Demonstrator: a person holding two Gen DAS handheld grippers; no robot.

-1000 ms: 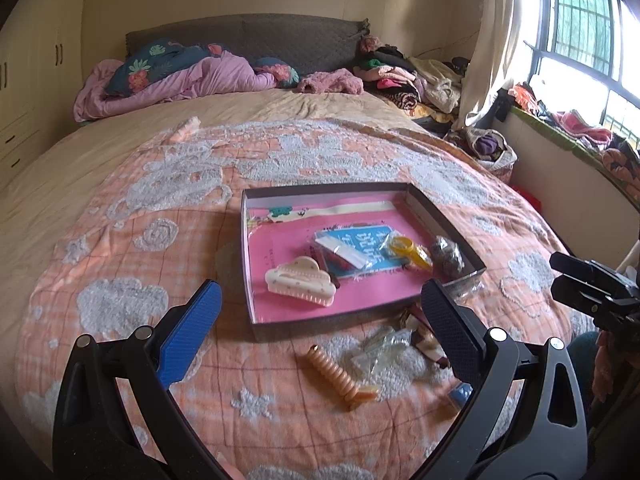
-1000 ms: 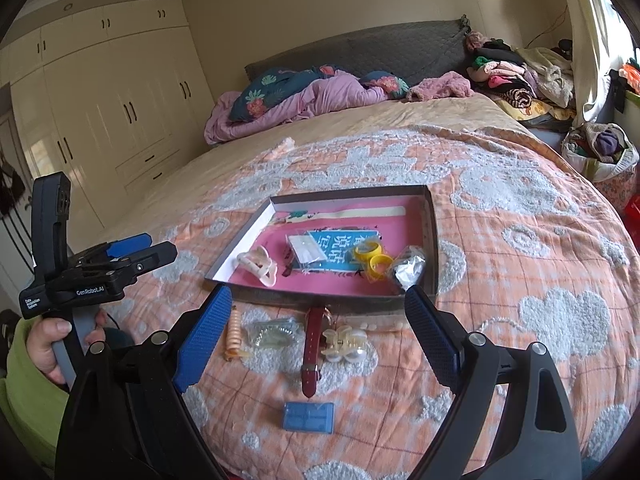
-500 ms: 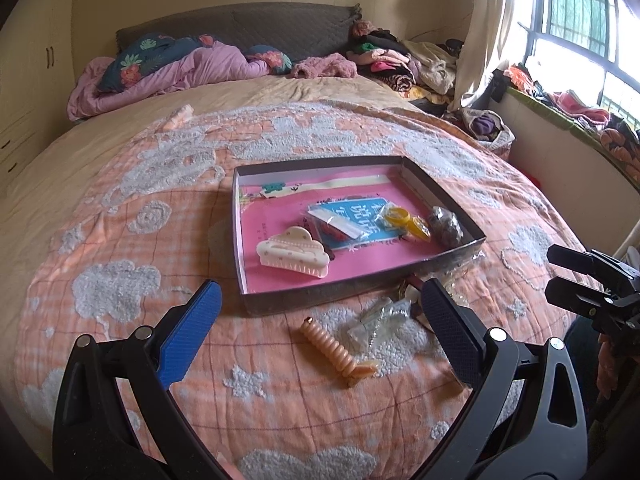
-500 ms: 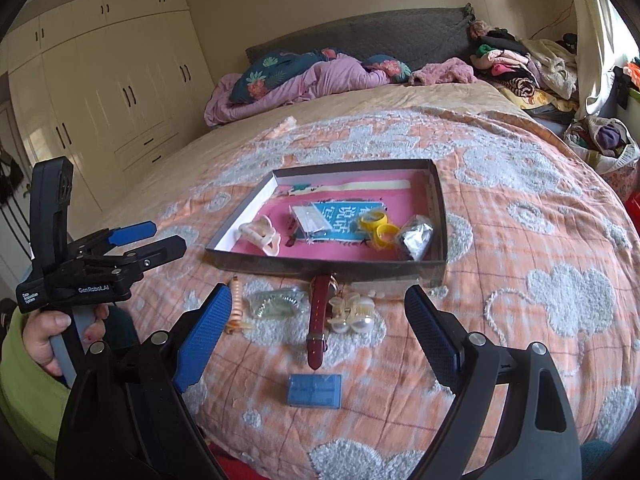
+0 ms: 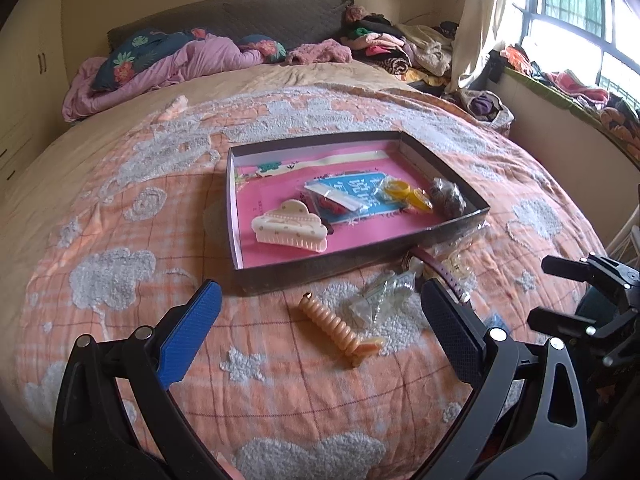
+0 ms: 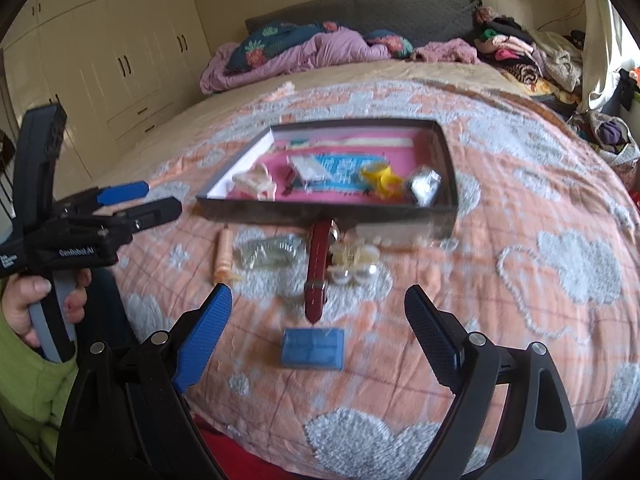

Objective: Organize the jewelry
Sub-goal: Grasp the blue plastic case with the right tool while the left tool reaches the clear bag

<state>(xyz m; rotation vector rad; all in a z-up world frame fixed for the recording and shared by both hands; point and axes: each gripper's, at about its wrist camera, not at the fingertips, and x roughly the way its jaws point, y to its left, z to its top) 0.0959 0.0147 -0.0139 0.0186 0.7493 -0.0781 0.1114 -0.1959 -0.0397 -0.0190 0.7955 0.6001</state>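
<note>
A big bed (image 5: 100,208) fills the room, with an orange blanket (image 6: 520,208) with fluffy white clouds over it. On the blanket sits a flat dark box (image 5: 352,262). In front of the box lie small things — a curly peach hair clip (image 5: 340,330), a clear little bag (image 6: 272,254), a red watch strap (image 6: 318,268), a pearly clip (image 6: 356,266) and a small blue case (image 6: 313,348). Pillows and a purple quilt (image 5: 192,60) are piled at the far end.

Bedspread (image 5: 120,208) showing as tufted, rough cloth. Hair clip (image 5: 290,230) looking like glossy cream plastic. Watch strap (image 6: 316,268) appearing as smooth, dark red leather. Claw pads (image 6: 204,338) showing textured blue rubber. Box (image 6: 328,210) wall looking like matt card.
</note>
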